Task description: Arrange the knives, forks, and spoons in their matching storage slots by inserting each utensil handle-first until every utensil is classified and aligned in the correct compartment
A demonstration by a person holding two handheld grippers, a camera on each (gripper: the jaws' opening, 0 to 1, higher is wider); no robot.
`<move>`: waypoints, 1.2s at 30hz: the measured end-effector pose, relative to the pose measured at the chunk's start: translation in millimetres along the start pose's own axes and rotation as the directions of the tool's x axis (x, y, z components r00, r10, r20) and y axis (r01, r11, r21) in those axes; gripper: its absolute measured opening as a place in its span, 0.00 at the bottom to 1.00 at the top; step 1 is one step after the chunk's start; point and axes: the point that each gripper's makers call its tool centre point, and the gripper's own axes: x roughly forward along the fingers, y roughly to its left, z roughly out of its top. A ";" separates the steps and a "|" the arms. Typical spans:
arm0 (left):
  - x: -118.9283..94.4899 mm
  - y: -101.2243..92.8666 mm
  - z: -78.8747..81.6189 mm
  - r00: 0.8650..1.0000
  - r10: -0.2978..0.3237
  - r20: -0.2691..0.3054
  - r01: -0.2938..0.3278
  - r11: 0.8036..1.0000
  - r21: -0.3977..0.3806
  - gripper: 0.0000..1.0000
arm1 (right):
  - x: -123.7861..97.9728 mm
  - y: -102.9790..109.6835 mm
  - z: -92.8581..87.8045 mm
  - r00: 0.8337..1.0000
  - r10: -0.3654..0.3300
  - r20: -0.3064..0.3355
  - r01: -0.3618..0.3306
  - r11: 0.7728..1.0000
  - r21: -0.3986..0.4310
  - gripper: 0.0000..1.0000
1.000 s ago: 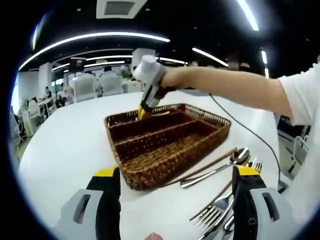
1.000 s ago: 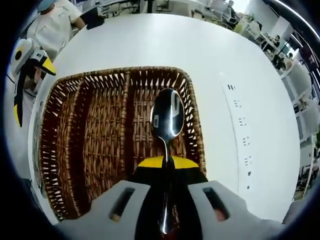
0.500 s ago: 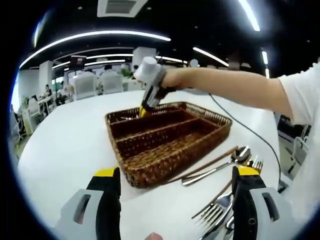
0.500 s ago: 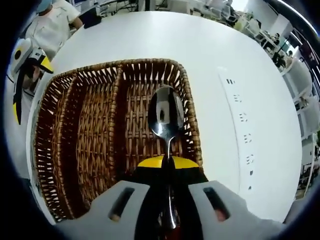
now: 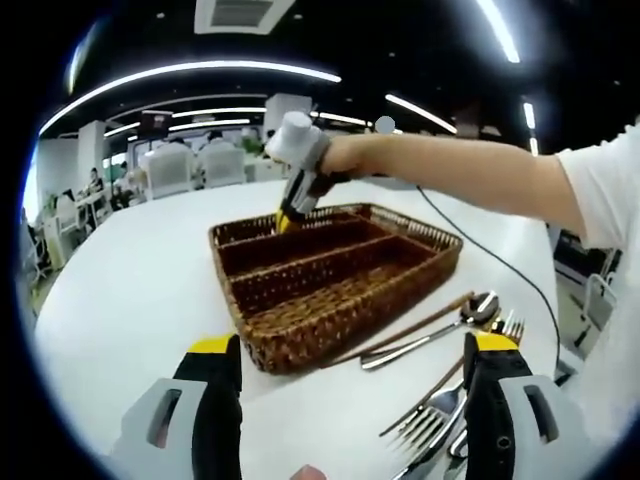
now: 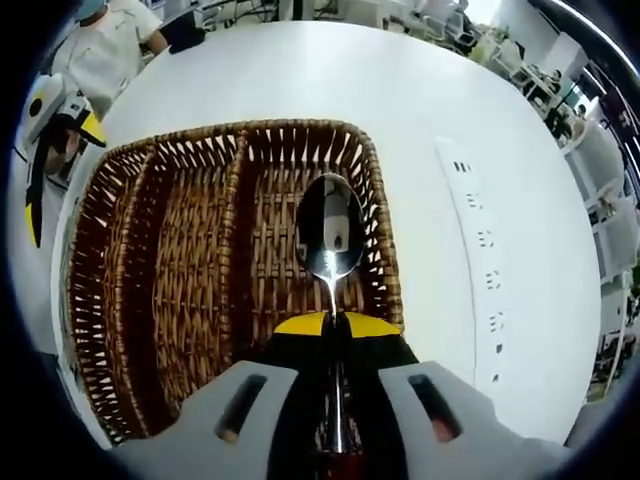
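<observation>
Spoon (image 6: pixel 328 225) clamped in right hand-held gripper (image 6: pixel 335 325), centre frame, bowl over right slot of wicker tray (image 6: pixel 150 290). Left hand-held gripper (image 5: pixel 352 352) wide, lower frame, above white counter (image 5: pixel 130 290).

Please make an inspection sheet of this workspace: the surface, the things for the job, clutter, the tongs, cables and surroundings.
Surface: white table, bare around the basket.
Job's things: brown wicker basket with three long compartments; a spoon held over the compartment nearest the right tongs; beside the basket lie another spoon and forks.
Clutter: nothing seen.
Tongs: right tongs shut on the spoon's handle, bowl pointing away; left tongs open, holding nothing, hovering in front of the basket.
Cables: a black cable runs over the table past the basket.
Surroundings: open office with chairs and ceiling light strips; a person's arm holds the right tongs.
</observation>
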 end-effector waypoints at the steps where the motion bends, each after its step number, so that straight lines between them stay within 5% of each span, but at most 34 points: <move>1: 0.1 -0.2 -0.3 1.000 0.000 -0.001 0.000 1.000 0.000 0.92 | -1.0 -0.3 0.5 1.000 -0.005 0.002 0.005 1.000 -0.001 0.05; 22: -0.2 -3.7 -0.9 1.000 -0.004 0.002 0.004 1.000 0.004 0.92 | -9.8 -1.9 -1.5 0.999 -0.044 0.017 0.044 0.999 0.022 0.11; 36: -0.3 -13.9 0.6 1.000 -0.014 0.005 0.013 1.000 0.022 0.92 | -31.9 10.2 4.7 0.995 -0.056 0.085 0.050 0.997 0.063 0.18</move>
